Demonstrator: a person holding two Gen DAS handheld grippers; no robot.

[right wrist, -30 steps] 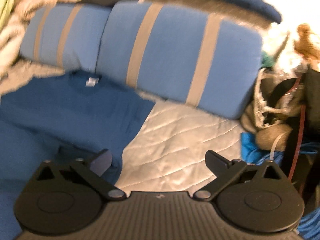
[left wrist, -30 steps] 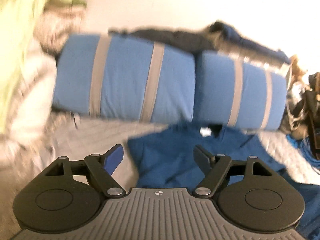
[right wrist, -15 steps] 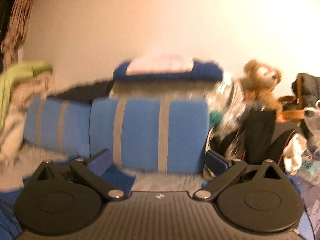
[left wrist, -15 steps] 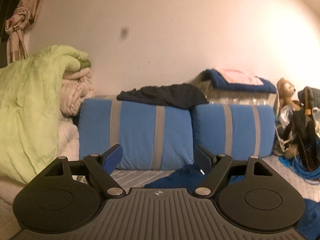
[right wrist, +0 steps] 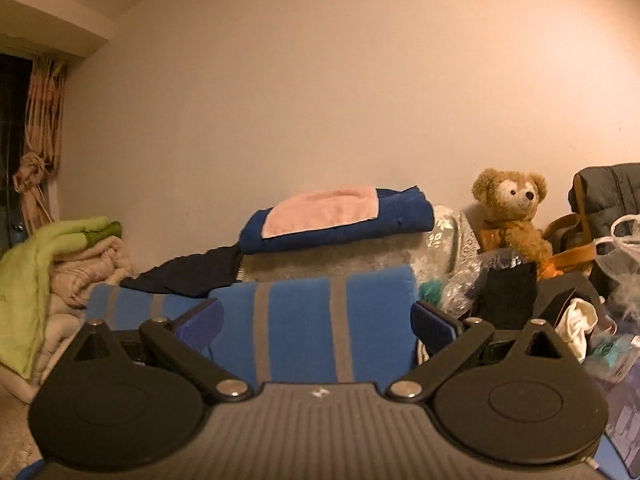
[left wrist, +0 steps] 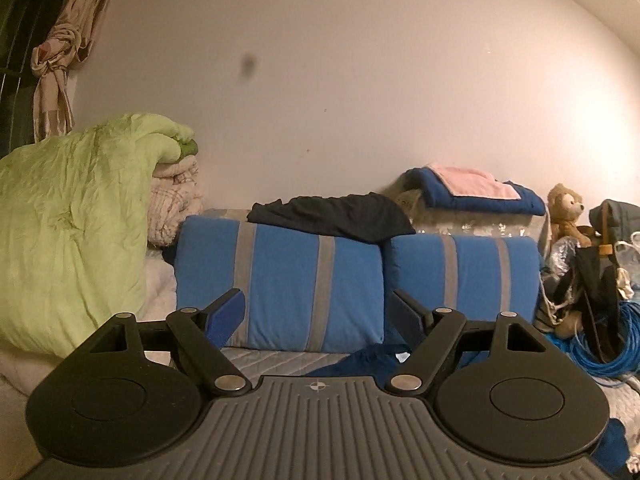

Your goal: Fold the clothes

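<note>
Versus one second ago: both wrist views have swung up from the bedding to the bare wall; the blue shirt that filled the lower frames is mostly gone from sight.

Left gripper (left wrist: 316,316): jaws spread wide, nothing between them. Right gripper (right wrist: 316,326): jaws likewise wide apart, empty.

Task item: the dark blue cotton T-shirt (left wrist: 368,362) lies on the grey quilted bed cover (left wrist: 280,360), showing just under the left gripper's right finger; in the right view I cannot make it out.

Edges: two blue cushions with grey stripes (left wrist: 316,280) stand along the wall directly ahead, a black garment (left wrist: 340,218) draped over them. A lime-green crumpled duvet (left wrist: 68,232) bounds the left side. A brown teddy bear (right wrist: 512,208) and a coil of blue cable (left wrist: 600,352) crowd the right side. Open room lies between the cushions and the grippers.
</note>
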